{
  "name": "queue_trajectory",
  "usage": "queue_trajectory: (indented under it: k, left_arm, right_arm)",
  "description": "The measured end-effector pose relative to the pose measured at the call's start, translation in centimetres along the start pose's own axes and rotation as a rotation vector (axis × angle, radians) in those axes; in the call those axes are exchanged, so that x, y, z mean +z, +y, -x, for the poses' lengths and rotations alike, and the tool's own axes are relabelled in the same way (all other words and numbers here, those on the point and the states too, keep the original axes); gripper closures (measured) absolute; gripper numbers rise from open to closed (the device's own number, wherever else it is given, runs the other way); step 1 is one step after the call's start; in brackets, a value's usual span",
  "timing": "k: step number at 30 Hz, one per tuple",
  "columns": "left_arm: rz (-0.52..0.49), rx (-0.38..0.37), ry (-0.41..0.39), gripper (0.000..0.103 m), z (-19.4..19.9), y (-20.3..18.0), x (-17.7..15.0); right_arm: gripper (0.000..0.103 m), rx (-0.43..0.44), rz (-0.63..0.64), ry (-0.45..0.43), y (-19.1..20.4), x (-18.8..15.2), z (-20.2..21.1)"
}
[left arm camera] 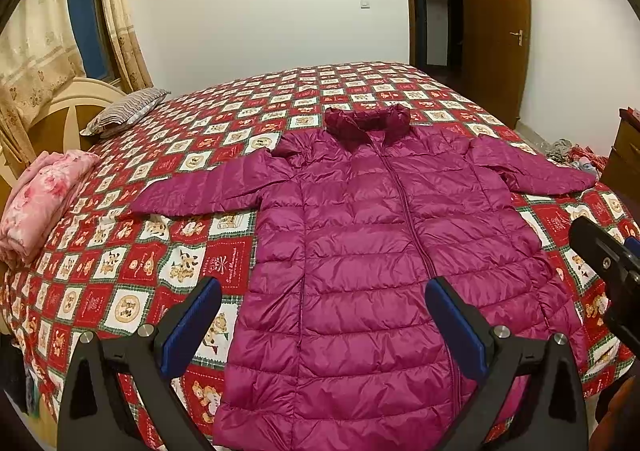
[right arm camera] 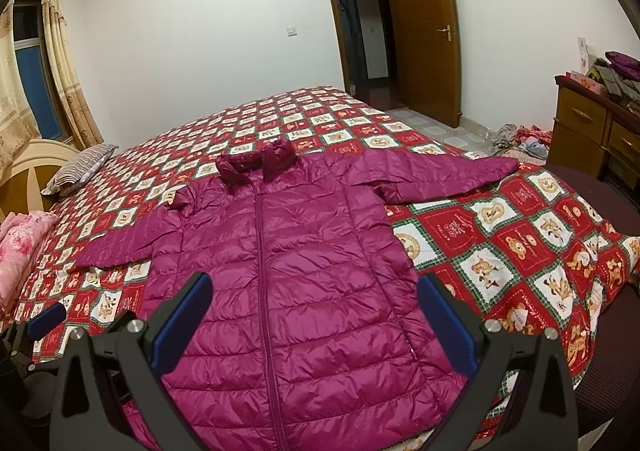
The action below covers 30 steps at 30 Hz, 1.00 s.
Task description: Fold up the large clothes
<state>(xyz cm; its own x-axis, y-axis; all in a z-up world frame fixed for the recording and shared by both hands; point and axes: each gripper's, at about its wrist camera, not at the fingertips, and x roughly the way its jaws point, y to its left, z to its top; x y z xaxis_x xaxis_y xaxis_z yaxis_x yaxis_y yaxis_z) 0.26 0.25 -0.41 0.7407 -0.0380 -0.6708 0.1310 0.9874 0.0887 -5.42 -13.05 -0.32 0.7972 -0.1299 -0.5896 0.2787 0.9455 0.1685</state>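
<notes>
- The bed [left arm camera: 192,155] was the biggest thing, with a red and white checked cover full of little bears.
- The coat [left arm camera: 360,251] lay flat in the middle of the bed, front side up and zipped shut. Its collar [left arm camera: 368,121] pointed to the far side of the bed and its hem came to the near edge.
- The left sleeve [left arm camera: 200,191] stuck out from the coat toward the pillow side of the bed. The right sleeve [right arm camera: 444,175] stuck out toward the door side.
- A pink blanket [left arm camera: 44,195] sat folded at the bed's left edge, well apart from the coat, and a striped pillow [left arm camera: 124,111] lay past it by the headboard.
- The left gripper [left arm camera: 324,327] hung over the coat's hem, jaws wide open, holding nothing.
- The right gripper [right arm camera: 314,323] hung over the hem too, jaws wide open, holding nothing.
- I think no fold had been made yet, so this looked like the very start.
- The next move probably called for each gripper to reach out to a sleeve or a side of the coat, pinch the puffy cloth, and bring it in over the middle.
</notes>
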Motion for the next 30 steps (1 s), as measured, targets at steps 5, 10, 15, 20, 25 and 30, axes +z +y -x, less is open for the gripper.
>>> queue_trajectory:
  k: [5,10,15,20,25,30]
  left_arm:
    - [0.001,-0.001,0.000,0.001,0.0,0.0,0.0]
    - [0.002,-0.002,-0.006,0.001,0.1,-0.1,0.0]
    - [0.005,-0.009,-0.021,0.001,0.8,-0.1,0.0]
    - [-0.001,-0.014,-0.049,0.001,2.0,-0.4,0.0]
    - [-0.004,-0.023,-0.068,0.001,3.0,-0.7,-0.2]
    - [-0.012,-0.042,-0.079,0.001,3.5,-1.1,-0.7]
  right_arm:
    - [0.000,-0.002,0.001,-0.002,0.1,0.0,0.0]
    - [0.000,-0.004,0.002,-0.003,0.2,0.1,0.0]
    - [0.000,-0.007,-0.001,-0.012,0.2,0.5,0.3]
    - [0.000,-0.012,-0.003,-0.033,-0.1,0.3,0.9]
    - [0.000,-0.016,-0.004,-0.039,-0.3,0.1,1.4]
    - [0.000,-0.028,-0.010,-0.054,-0.7,-0.1,2.0]
